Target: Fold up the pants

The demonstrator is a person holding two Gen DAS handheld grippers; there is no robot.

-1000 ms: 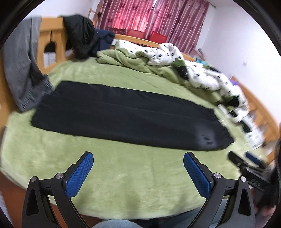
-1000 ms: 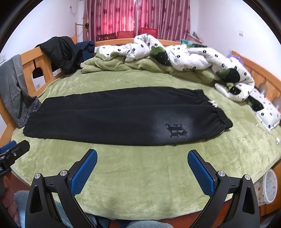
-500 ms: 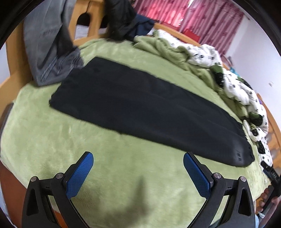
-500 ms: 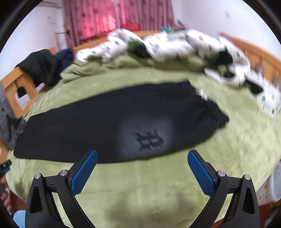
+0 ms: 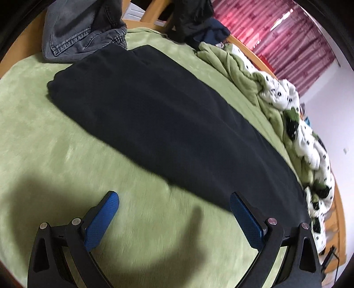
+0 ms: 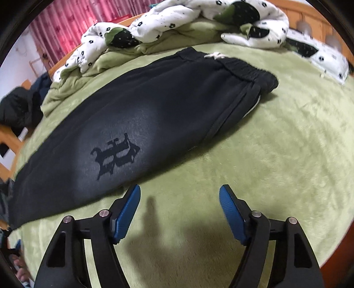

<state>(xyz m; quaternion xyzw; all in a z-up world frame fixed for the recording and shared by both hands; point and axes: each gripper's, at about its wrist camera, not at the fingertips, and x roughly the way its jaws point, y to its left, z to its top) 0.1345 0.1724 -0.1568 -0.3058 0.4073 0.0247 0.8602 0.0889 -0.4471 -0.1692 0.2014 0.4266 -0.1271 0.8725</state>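
Observation:
Black pants (image 5: pixel 168 124) lie flat and folded lengthwise across the green bedspread (image 5: pixel 44 137). Their leg ends point toward the left wrist view's upper left. In the right wrist view the pants (image 6: pixel 154 106) show a dark emblem (image 6: pixel 115 155) and the elastic waistband (image 6: pixel 250 68) at the right. My left gripper (image 5: pixel 174 198) hovers open over the bedspread just short of the pants' near edge, its right pad overlapping that edge. My right gripper (image 6: pixel 179 191) hangs low over the bedspread near the emblem side's edge; its jaws are closing, with nothing between them.
Grey jeans (image 5: pixel 81 28) and dark clothes (image 5: pixel 194 20) hang on the wooden bed frame at the far left. A green blanket (image 6: pixel 73 84) and a white spotted duvet (image 6: pixel 177 20) are heaped along the far side. Red curtains (image 5: pixel 287 37) hang behind.
Both grippers have dropped closer to the bed and the pants' near edge, rolling as they came. The right gripper's jaws have narrowed; the left's stayed wide.

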